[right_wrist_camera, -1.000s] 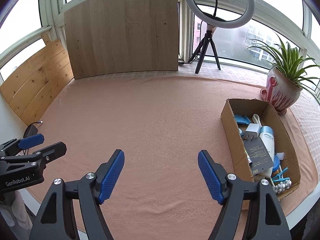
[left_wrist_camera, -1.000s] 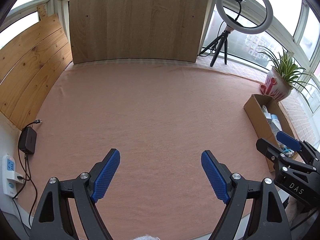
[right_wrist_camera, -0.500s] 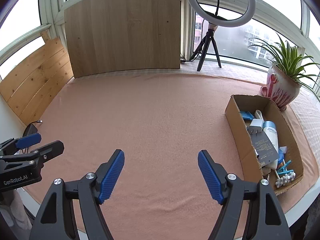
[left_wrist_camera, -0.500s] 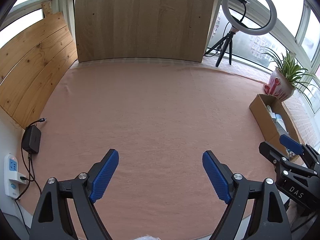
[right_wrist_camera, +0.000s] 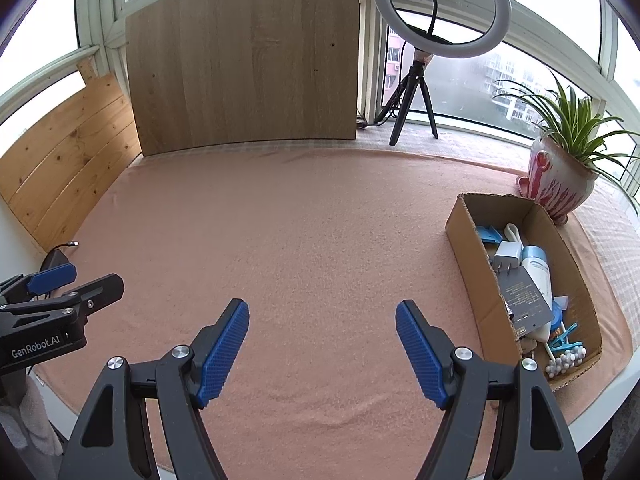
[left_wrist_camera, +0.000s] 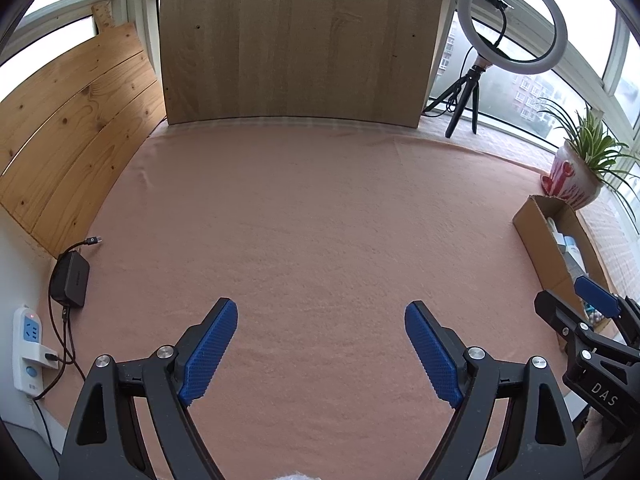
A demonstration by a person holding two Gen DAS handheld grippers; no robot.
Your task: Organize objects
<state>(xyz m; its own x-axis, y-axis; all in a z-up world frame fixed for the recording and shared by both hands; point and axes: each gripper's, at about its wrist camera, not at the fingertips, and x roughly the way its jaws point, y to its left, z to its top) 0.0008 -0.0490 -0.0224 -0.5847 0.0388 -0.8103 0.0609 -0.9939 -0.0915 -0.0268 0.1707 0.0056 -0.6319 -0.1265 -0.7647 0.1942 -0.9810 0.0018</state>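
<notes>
Cardboard box (right_wrist_camera: 472, 256) at right of frame, long axis running from near edge toward potted plant (right_wrist_camera: 560, 184), packed with bottle (right_wrist_camera: 538, 276), charger (right_wrist_camera: 506, 258), cotton swabs (right_wrist_camera: 566, 360). Left gripper (left_wrist_camera: 320, 344) and right gripper (right_wrist_camera: 322, 344) both spread wide, gripping nothing, over pink cloth (right_wrist_camera: 300, 220).

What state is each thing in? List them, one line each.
left gripper: open, holding nothing.
right gripper: open, holding nothing.
cardboard box: open-topped, holding small items.
white bottle: lying inside the box.
ring light: upright on its tripod, unlit.
potted plant: upright beside the box.
</notes>
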